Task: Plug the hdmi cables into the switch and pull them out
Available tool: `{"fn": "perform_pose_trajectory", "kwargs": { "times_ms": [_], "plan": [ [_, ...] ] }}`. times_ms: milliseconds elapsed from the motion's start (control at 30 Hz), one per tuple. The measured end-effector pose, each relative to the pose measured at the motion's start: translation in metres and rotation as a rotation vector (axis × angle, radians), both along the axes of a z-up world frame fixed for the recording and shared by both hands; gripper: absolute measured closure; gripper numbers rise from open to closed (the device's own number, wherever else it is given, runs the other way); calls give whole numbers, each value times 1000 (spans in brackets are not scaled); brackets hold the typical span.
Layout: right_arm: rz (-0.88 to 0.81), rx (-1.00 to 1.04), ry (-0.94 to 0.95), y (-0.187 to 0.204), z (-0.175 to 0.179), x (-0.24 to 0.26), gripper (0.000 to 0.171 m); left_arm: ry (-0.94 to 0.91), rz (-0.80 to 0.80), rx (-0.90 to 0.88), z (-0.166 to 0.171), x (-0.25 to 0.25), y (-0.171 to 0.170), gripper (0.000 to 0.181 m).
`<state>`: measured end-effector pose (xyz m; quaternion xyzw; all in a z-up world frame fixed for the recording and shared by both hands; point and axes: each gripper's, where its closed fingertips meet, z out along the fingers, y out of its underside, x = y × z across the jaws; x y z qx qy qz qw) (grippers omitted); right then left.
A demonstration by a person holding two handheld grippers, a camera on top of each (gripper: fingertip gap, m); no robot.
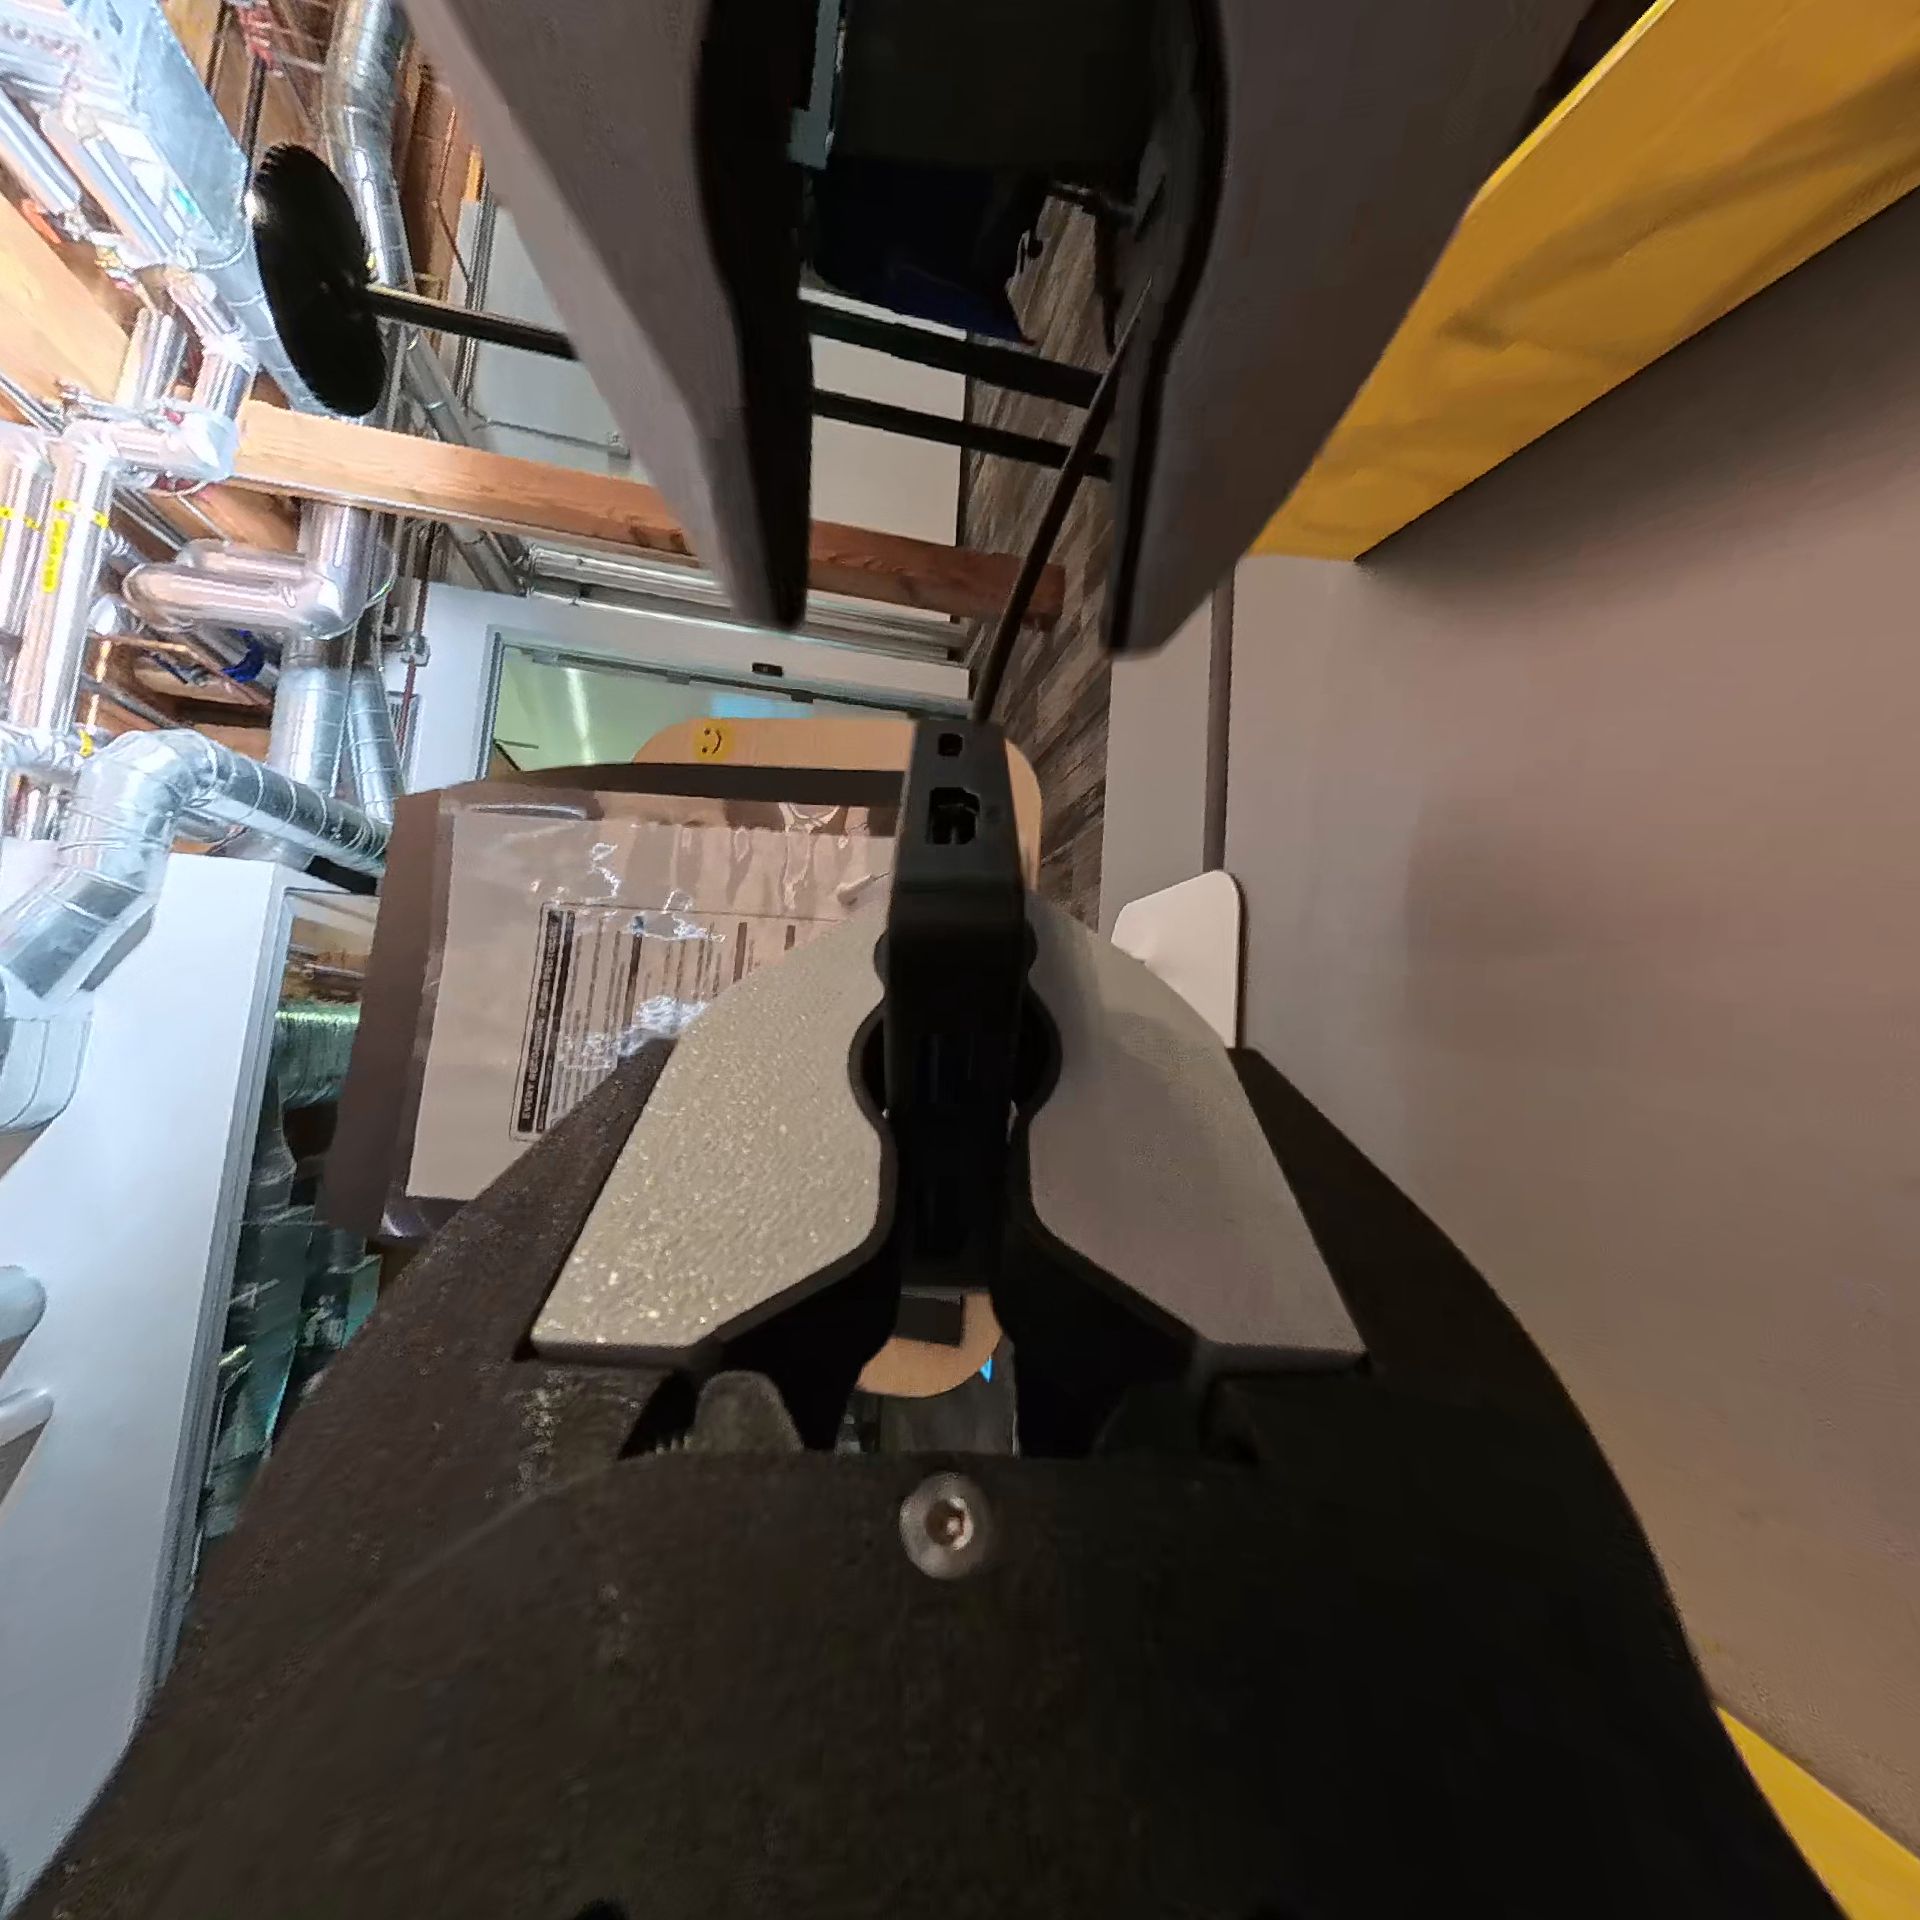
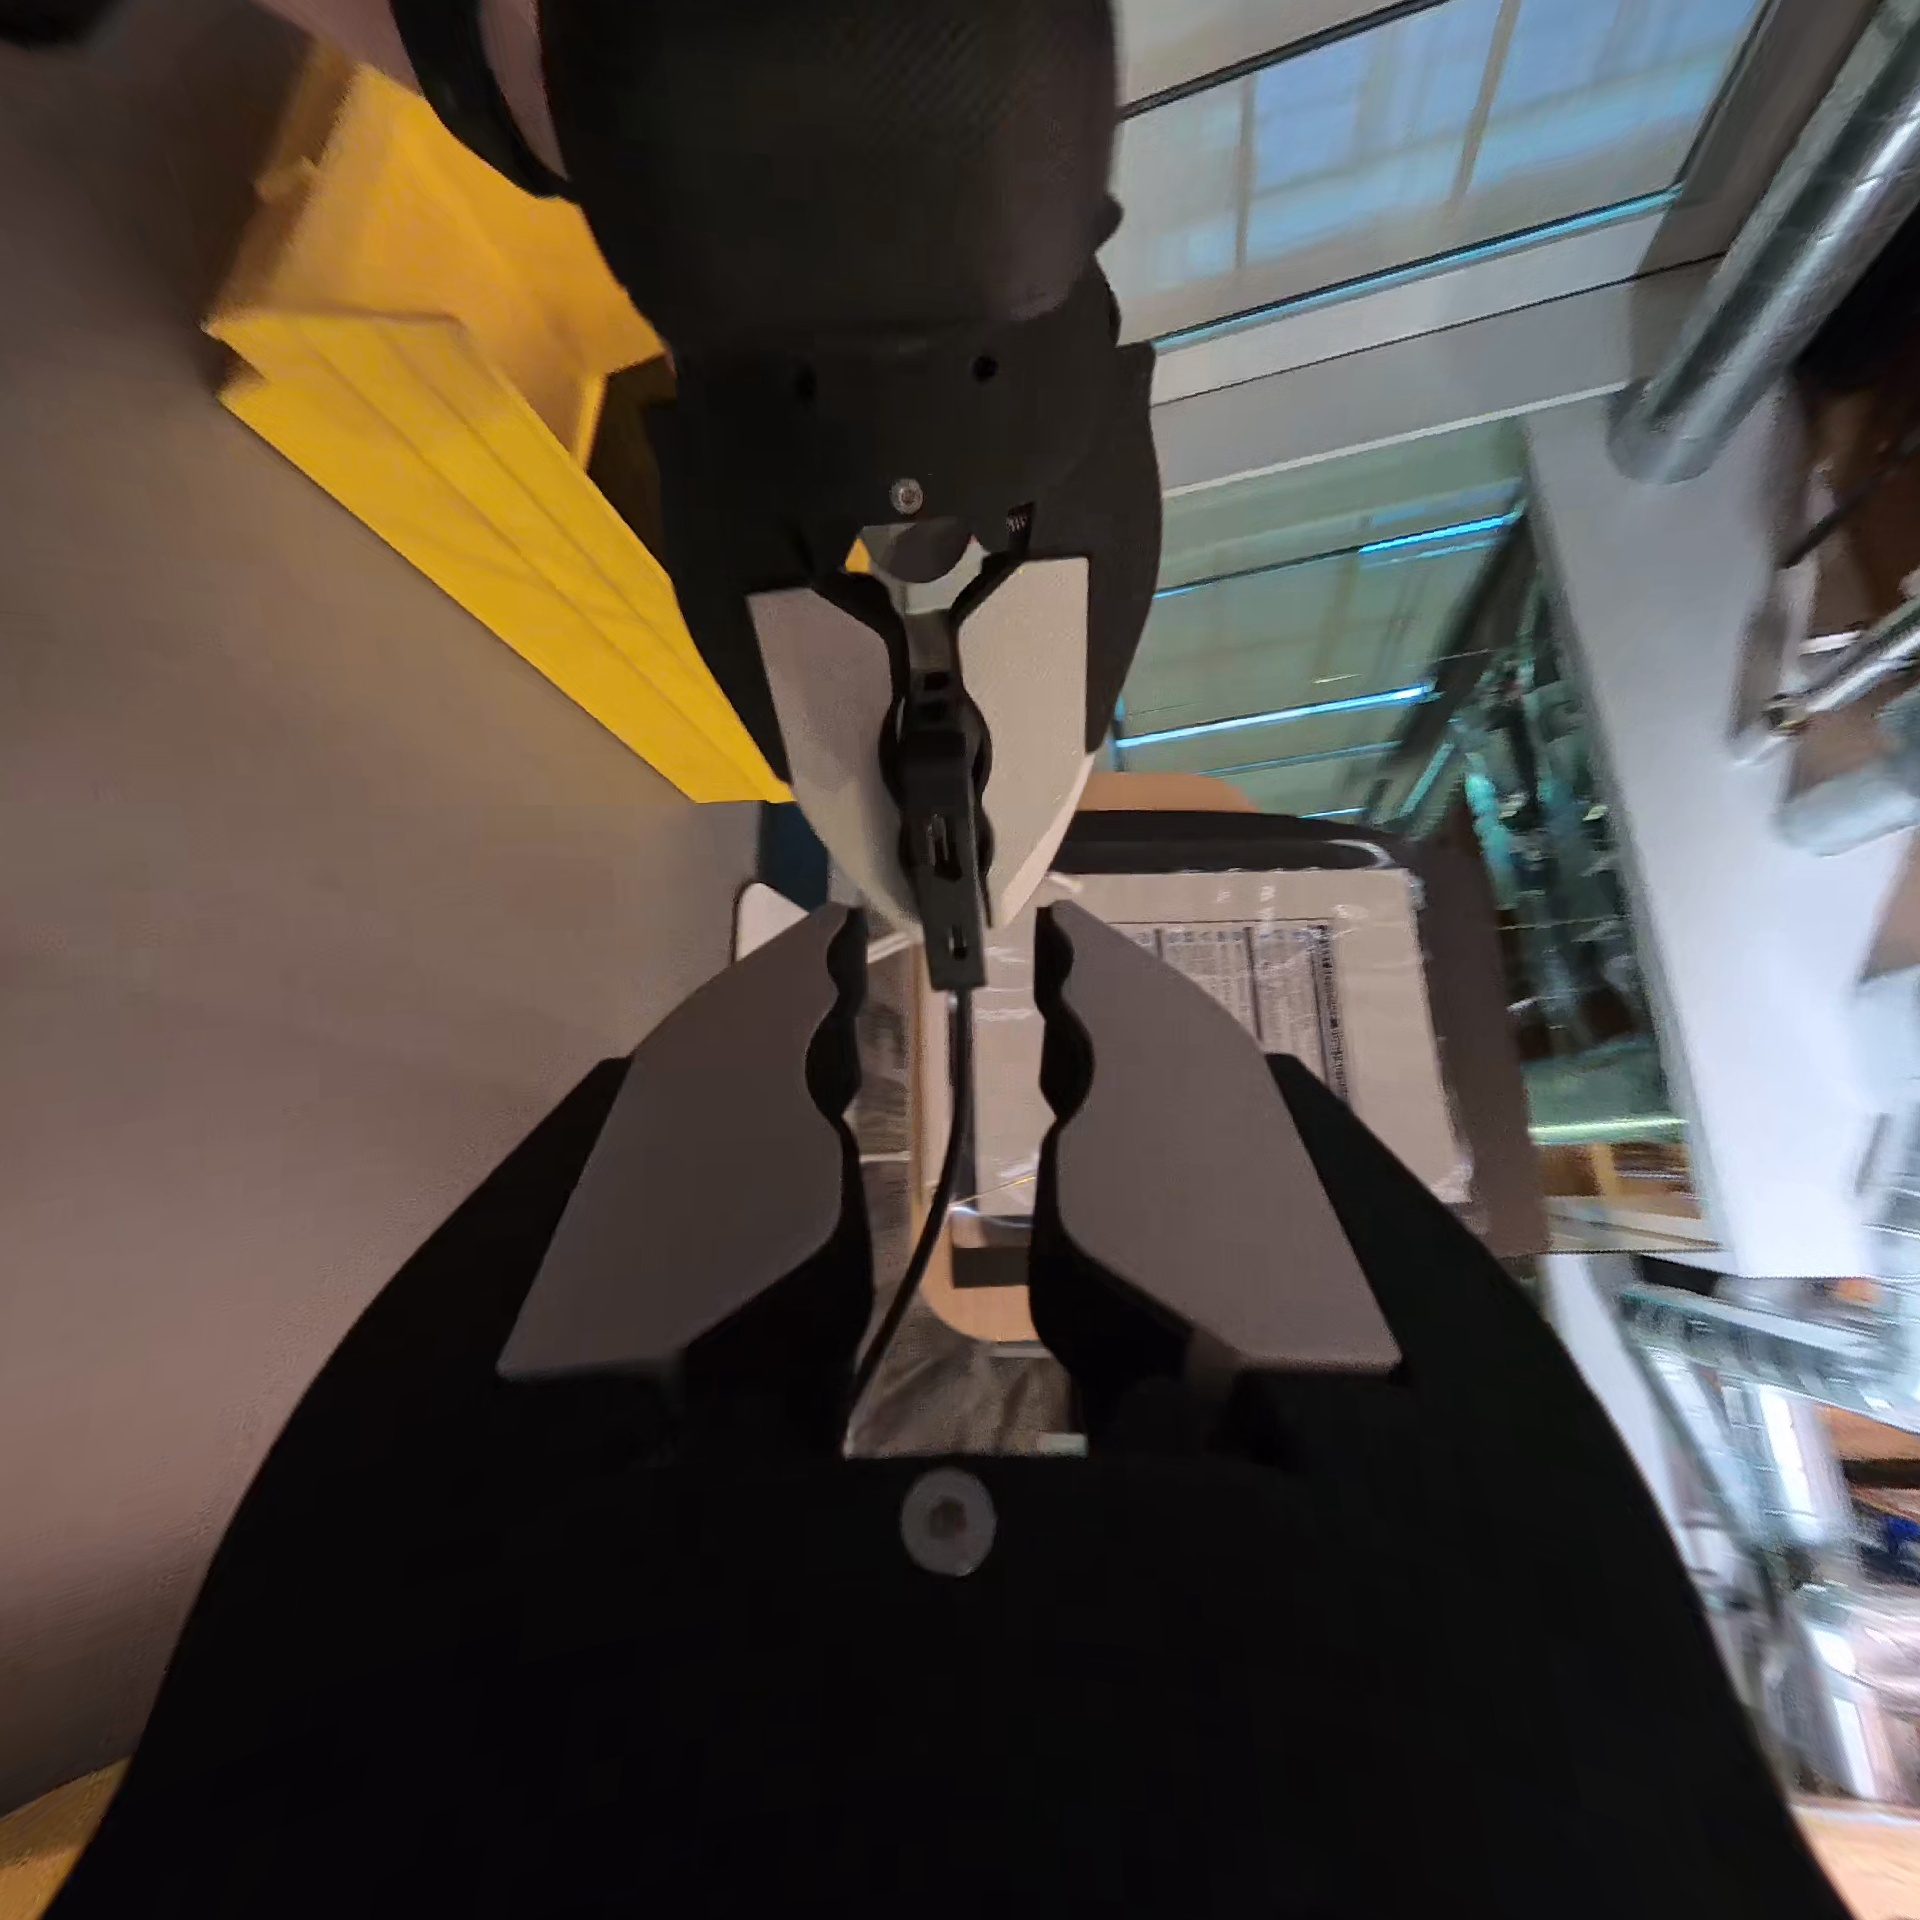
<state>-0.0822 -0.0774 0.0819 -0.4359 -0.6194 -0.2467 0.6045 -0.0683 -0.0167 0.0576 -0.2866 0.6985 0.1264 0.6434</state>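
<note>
1. Here, in the left wrist view, the left gripper (image 1: 951, 935) is clamped on the switch (image 1: 961, 935), a thin black box held edge-on between the two grey finger pads (image 1: 727, 1164).
2. The switch sticks out past the fingertips; its exposed narrow edge shows an empty port opening, with a smaller hole nearer the far end.
3. A thin black cable (image 1: 1049, 520) leaves the far end of the switch and runs away toward the right gripper (image 1: 956, 623), whose two grey fingers stand apart at the top of this view, one on each side of the cable.
4. In the right wrist view, the right gripper (image 2: 945, 920) is spread wide with nothing between its scalloped pads (image 2: 727, 1122); the cable (image 2: 935, 1164) hangs free through the gap, touching neither pad as far as can be seen.
5. Facing it, the left gripper (image 2: 940, 821) appears farther off, closed on the switch (image 2: 948, 862), which points toward the right gripper's fingertips and stops just short of them.
6. Behind both grippers stands a brown board (image 1: 416, 987) bearing a printed sheet under clear film (image 1: 623, 987); a grey panel (image 1: 1610, 831) with a yellow edge (image 1: 1558, 260) lies to one side.
7. The background holds silver ducting (image 1: 312, 644) and wooden beams (image 1: 468, 478); it is blurred in the right wrist view.
</note>
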Motion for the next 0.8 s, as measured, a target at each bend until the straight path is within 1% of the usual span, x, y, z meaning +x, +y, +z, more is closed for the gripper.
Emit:
{"fn": "perform_pose_trajectory", "kwargs": {
  "times_ms": [100, 167, 233, 333, 367, 400, 433, 533, 600, 633, 700, 800],
  "plan": [
    [36, 19, -1, 2, -6, -9, 140, -1, -16, -4, 0, 3, -8, 165],
    [21, 13, -21, 6, -12, -10, 140, 5, -30, -13, -2, 5, -12, 167],
    [2, 42, -35, 9, -12, -10, 140, 16, -45, -9, -4, 7, -17, 165],
    [-3, 9, -61, 12, -22, -12, 141, 38, -66, -13, -9, 11, -23, 167],
    [-6, 15, -72, 13, -23, -12, 145, 46, -68, -18, -12, 12, -24, 167],
    [-9, 16, -80, 13, -24, -11, 153, 58, -70, -24, -15, 13, -25, 166],
    [-21, 2, -85, 13, -24, -8, 155, 56, -77, -36, -17, 15, -25, 165],
    [-67, -53, -56, 16, -20, 6, 156, -17, -44, -37, -8, 15, -18, 149],
    [-131, -45, -49, 21, -11, 30, 156, -95, 15, -6, 9, 9, -7, 131],
    [-180, -41, -26, 24, -2, 50, 156, -123, 46, -11, 16, 4, -1, 128],
    [-264, -71, 135, 30, 19, 101, 156, -137, 86, -60, 22, -6, 8, 130],
    [-278, -173, 433, 34, 34, 179, 156, -94, 122, -96, 21, -20, 18, 141]
  ]
}}
